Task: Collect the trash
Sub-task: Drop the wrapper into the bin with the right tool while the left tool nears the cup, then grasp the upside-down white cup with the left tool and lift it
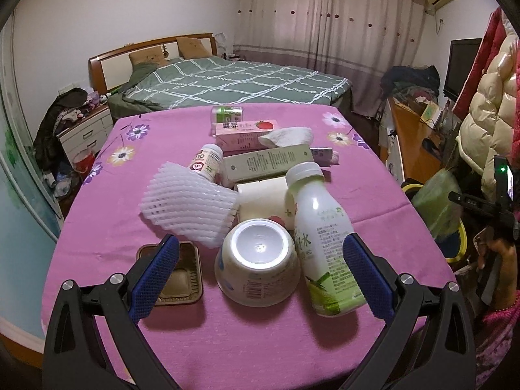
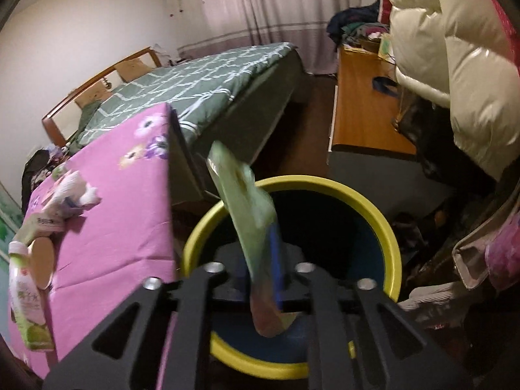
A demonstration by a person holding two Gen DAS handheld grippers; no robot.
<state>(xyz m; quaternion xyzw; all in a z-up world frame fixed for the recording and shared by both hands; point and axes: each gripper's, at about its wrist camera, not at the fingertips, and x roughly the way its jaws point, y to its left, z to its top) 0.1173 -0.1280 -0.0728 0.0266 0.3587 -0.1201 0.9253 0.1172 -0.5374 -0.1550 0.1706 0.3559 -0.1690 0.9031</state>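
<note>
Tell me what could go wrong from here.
1. The flat pale-green packet in the right tool tilts toward the yellow-rimmed bin's near-table rim; it might catch there.
2. The open left tool straddles the upturned cream cup beside the standing white-and-green bottle; closing could topple it.

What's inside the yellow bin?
In the right wrist view the yellow bin shows only dark blue inner wall. The green carton between the right gripper fingers and the gripper itself cover the bottom.
</note>
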